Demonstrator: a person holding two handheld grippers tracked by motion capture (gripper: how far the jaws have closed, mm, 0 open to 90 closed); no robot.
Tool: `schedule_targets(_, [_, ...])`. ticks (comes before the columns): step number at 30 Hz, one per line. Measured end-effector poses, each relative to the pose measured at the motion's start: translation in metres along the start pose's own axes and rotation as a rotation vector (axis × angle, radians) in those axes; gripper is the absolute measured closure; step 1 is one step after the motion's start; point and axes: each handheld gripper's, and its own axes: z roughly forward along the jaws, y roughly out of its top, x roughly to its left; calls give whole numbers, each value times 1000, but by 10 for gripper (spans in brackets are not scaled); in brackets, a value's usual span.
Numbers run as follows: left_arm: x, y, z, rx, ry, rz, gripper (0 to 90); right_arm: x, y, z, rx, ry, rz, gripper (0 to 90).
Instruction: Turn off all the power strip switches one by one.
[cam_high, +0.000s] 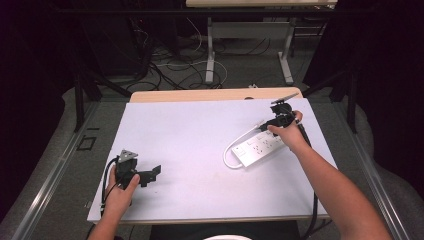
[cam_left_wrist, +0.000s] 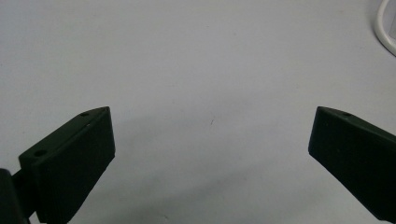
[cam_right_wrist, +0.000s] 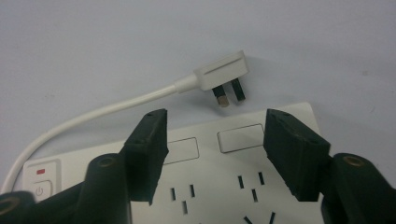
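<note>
A white power strip (cam_high: 257, 146) lies at the right of the white tabletop (cam_high: 190, 130), its cable (cam_high: 227, 156) looping out to its left. In the right gripper view the strip (cam_right_wrist: 210, 186) shows sockets, a power switch with a red light at its left end, and its own white plug (cam_right_wrist: 224, 74) lying loose on the table just beyond it. My right gripper (cam_right_wrist: 215, 126) hovers over the strip (cam_high: 272, 124), open, with nothing between the jaws. My left gripper (cam_high: 152, 175) rests near the front left edge, open wide over bare table (cam_left_wrist: 212, 121).
A bend of the white cable (cam_left_wrist: 385, 28) shows at the top right of the left gripper view. Beyond the table's wooden far edge (cam_high: 215, 95) are floor cables (cam_high: 175, 65) and another table's legs (cam_high: 210, 55). A black cable (cam_high: 315, 210) trails by my right forearm.
</note>
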Motion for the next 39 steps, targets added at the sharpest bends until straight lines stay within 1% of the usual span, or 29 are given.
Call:
schedule_targets(2, [0, 0, 0, 5, -2, 7, 4, 3, -2, -3, -5, 3, -11, 363])
schedule_targets(3, [0, 0, 0, 3, -1, 7, 4, 5, -2, -5, 0, 13, -1, 362])
schedule_targets(4, [0, 0, 0, 5, -2, 7, 4, 7, -3, -6, 5, 17, -2, 352])
schedule_targets(5, [0, 0, 0, 5, -2, 7, 4, 9, -4, -7, 16, 19, -1, 353])
schedule_targets(6, [0, 0, 0, 4, -2, 6, 4, 13, -5, -9, 39, 33, -17, 372])
schedule_targets(9, [0, 0, -1, -4, 0, 3, 4, 16, -7, -13, 36, 38, -18, 393])
schedule_targets(10, [0, 0, 0, -15, 3, 2, 4, 17, -7, -16, 34, 40, -17, 390])
schedule_targets(13, [0, 0, 0, -15, 6, 2, 4, 19, -9, -23, 22, 29, -34, 364])
schedule_targets(14, [0, 0, 0, -16, 7, 2, 4, 20, -10, -25, 22, 30, -26, 356])
schedule_targets(15, [0, 0, -1, -13, 8, 2, 4, 20, -11, -27, 28, 41, -24, 349])
schedule_targets(16, [1, 1, -2, 3, 0, 4, 4, 19, -12, -29, 21, 46, -32, 337])
schedule_targets(17, [1, 1, -2, 2, 0, 3, 4, 18, -13, -30, 13, 45, -40, 328])
schedule_targets(18, [1, 1, -2, 2, 1, 2, 4, 19, -14, -33, 6, 60, -27, 321])
schedule_targets(20, [1, 1, -2, 1, 2, 3, 5, 19, -16, -38, -6, 65, -29, 277])
schedule_targets(21, [1, 1, -2, -1, 1, 2, 5, 18, -17, -41, -19, 59, -37, 266])
schedule_targets(22, [1, 1, -2, -1, 2, 1, 4, 18, -18, -43, -24, 70, -49, 253])
schedule_targets(23, [1, 1, -2, -1, 4, 2, 4, 17, -19, -45, -26, 67, -49, 229])
schedule_targets(24, [1, 1, -2, -5, 5, 1, 5, 16, -21, -47, -32, 77, -49, 223])
schedule_targets(26, [1, 1, -2, -7, 6, 0, 4, 13, -24, -51, -40, 80, -39, 219])
schedule_targets(27, [1, 1, -2, -7, 6, 0, 5, 12, -25, -53, -54, 82, -31, 199])
schedule_targets(28, [1, 1, -2, -7, 6, -1, 5, 10, -28, -55, -62, 83, -34, 194])
schedule_targets(29, [1, 1, -2, -7, 6, -1, 5, 8, -30, -56, -77, 98, -29, 188])
schedule_targets(30, [1, 1, -2, -7, 7, -1, 5, 7, -32, -58, -74, 91, -27, 156])
schedule_targets(31, [1, 1, -2, -7, 7, -1, 5, 6, -34, -60, -84, 84, -17, 157])
schedule_targets(32, [1, 1, -2, -7, 7, 0, 5, 5, -36, -62, -94, 84, -17, 154])
schedule_targets(34, [1, 1, -3, 0, 7, 3, 5, 4, -40, -67, -111, 84, -26, 134])
schedule_targets(35, [1, 0, -2, -20, 13, -2, 5, 4, -43, -69, -127, 75, -34, 113])
schedule_targets(36, [1, 0, -2, -22, 13, -2, 4, 3, -45, -71, -138, 77, -51, 103])
schedule_targets(39, [1, 0, -2, -22, 14, -2, 4, 4, -54, -79, -167, 71, -77, 103])
